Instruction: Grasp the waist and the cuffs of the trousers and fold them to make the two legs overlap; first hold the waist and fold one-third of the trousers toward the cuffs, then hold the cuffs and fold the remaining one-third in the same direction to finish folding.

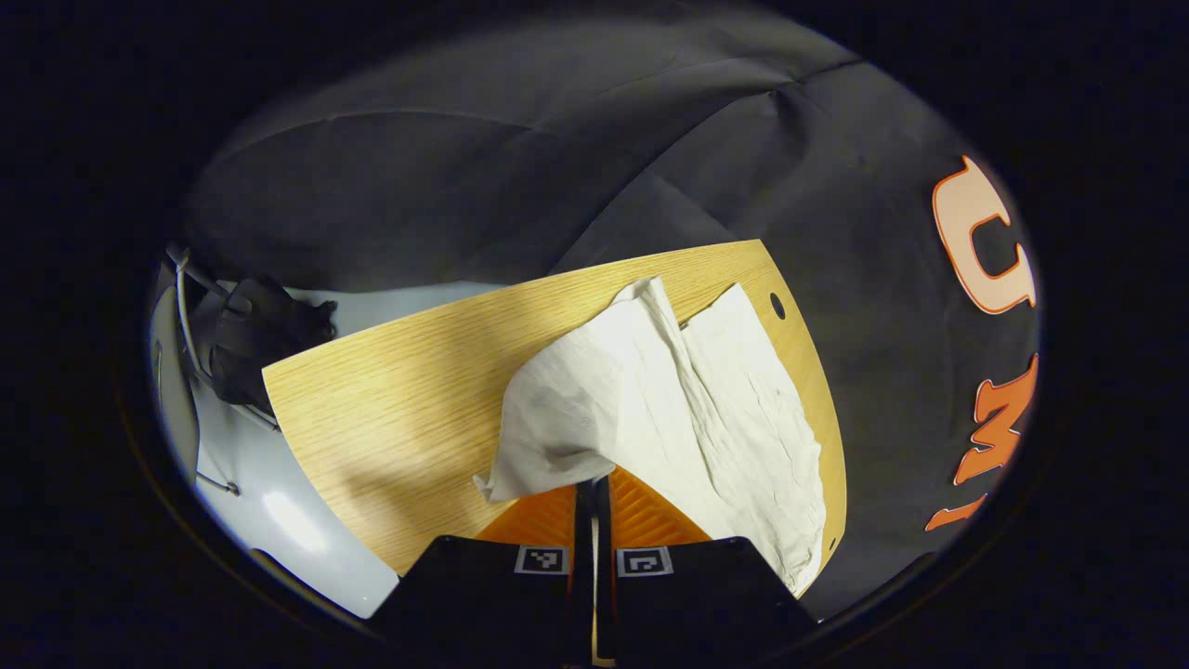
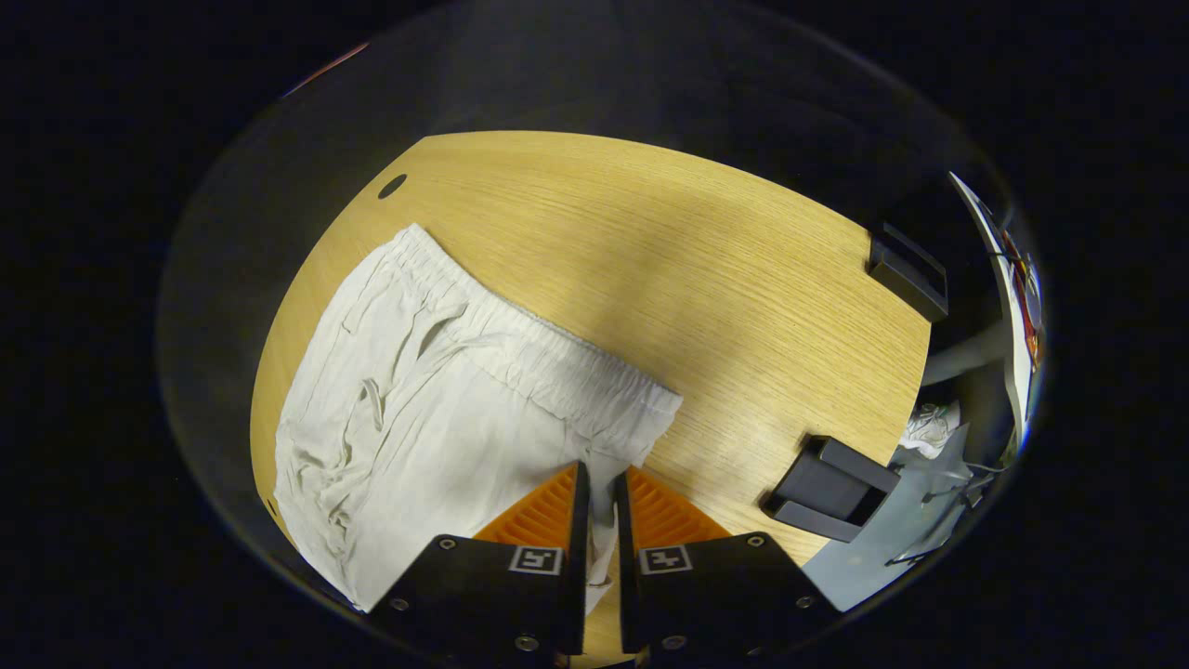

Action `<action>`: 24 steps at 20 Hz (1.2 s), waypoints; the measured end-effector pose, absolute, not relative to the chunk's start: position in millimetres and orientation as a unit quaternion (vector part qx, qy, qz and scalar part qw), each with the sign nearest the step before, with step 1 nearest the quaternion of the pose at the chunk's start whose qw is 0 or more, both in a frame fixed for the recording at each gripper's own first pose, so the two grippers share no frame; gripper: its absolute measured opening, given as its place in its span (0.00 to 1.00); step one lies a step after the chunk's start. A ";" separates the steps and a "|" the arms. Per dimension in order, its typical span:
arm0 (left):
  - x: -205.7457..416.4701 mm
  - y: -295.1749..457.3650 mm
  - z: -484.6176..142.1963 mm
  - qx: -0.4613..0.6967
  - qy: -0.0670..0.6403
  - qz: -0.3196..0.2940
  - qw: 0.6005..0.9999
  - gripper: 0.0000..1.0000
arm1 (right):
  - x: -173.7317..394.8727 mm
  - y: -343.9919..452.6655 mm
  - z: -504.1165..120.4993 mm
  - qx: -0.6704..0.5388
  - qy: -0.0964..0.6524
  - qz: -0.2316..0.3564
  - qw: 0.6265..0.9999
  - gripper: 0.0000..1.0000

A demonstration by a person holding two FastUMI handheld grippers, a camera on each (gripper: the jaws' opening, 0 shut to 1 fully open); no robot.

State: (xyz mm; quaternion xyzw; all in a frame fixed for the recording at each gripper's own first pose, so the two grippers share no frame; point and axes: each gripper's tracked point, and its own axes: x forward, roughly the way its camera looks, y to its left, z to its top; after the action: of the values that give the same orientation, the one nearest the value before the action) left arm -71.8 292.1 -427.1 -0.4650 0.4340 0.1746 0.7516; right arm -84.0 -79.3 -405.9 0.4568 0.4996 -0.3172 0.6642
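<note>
Table: a light wood-grain tabletop [image 2: 743, 279] with a small dark hole near one corner [image 2: 391, 186] carries the garment; in the left gripper view the same tabletop [image 1: 390, 400] ends over a pale floor [image 1: 279, 520].
Trousers: off-white, creased trousers [image 2: 437, 418] lie spread on the table's left part in the right gripper view, the elastic waistband [image 2: 539, 348] running diagonally across the wood; in the left gripper view the cloth [image 1: 669, 390] lies along the table's right edge, one portion lifted and bunched toward the fingers.
Left gripper: the left gripper [image 1: 592, 492] has its jaws pressed nearly together, pinching a raised fold of the trousers at their tips.
Right gripper: the right gripper [image 2: 599, 502] has its jaws drawn close, a strip of the fabric near the waistband's end caught between them.
Black clamps: two dark clamp-like fittings sit on the table's far edge, one near [image 2: 827, 488], one farther [image 2: 906, 274].
Dark bundle: a black object with thin cables [image 1: 260, 339] lies on the floor beyond the table.
</note>
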 end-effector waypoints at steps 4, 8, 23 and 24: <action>-60.2 289.0 -408.8 -0.461 0.420 0.147 0.768 0.05 | -80.1 -79.7 -401.4 0.513 0.453 -0.302 0.663 0.01; -48.1 290.8 -397.1 -0.463 0.404 0.127 0.778 0.05 | -72.5 -94.5 -385.1 0.545 0.399 -0.313 0.667 0.01; 56.0 291.0 -342.6 -0.346 0.399 -0.056 0.847 0.05 | -9.8 -120.1 -306.3 0.520 0.359 -0.295 0.716 0.01; 64.2 292.9 -344.8 -0.342 0.400 -0.063 0.848 0.05 | -7.0 -122.6 -304.6 0.518 0.358 -0.298 0.717 0.01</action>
State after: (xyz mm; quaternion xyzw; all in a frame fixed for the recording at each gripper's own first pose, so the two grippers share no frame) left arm 64.2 292.9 -344.8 -0.3419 0.4000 -0.0629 0.8480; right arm -7.0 -122.6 -304.6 0.5184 0.3577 -0.2984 0.7171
